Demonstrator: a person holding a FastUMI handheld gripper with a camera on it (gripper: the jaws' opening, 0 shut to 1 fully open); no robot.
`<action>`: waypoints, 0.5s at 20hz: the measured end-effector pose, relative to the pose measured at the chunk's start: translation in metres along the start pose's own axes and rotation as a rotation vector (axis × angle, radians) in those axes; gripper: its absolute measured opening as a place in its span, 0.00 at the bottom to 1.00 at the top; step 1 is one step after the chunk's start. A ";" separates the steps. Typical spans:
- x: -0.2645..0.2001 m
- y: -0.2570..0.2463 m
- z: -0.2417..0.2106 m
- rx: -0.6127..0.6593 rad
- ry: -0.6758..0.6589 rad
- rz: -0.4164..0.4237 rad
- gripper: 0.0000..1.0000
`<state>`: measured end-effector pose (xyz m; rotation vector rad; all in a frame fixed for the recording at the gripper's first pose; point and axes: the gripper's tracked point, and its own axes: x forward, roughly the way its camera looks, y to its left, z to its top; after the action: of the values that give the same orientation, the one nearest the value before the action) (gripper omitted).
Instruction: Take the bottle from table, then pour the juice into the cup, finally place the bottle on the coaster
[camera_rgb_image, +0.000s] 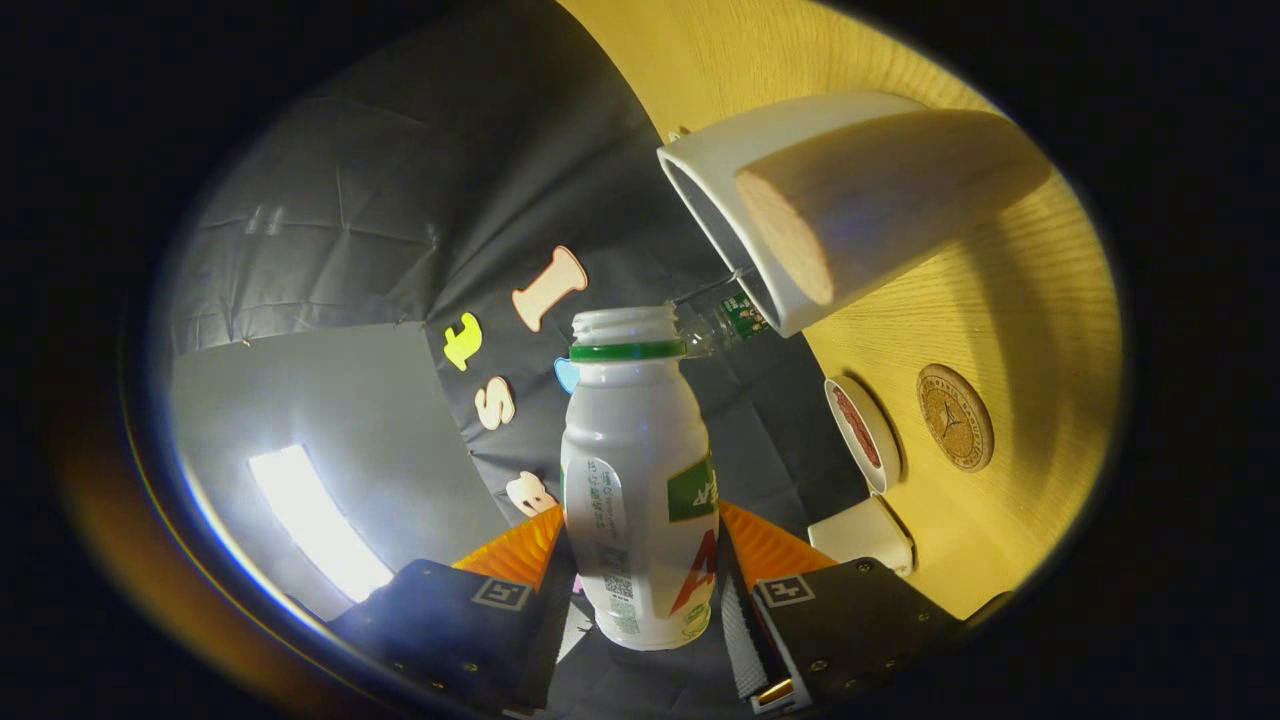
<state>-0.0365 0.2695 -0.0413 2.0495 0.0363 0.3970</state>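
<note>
Gripping bottle (638, 480) between clamped jaws; mouth uncapped | cup (800, 215) just beyond

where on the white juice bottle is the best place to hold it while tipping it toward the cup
Grip the white juice bottle on its straight lower body, from the two opposite sides, as the gripper does now with its orange fingers pressed on either flank. The neck under the green ring narrows and would slip, and holding low leaves the open mouth free for the cup.
</note>
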 end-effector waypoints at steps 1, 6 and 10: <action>0.002 0.002 -0.001 0.010 -0.007 0.002 0.67; 0.006 0.009 0.002 0.070 -0.046 0.027 0.67; 0.008 0.015 0.008 0.111 -0.089 0.044 0.67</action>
<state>-0.0287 0.2570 -0.0295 2.1788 -0.0414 0.3365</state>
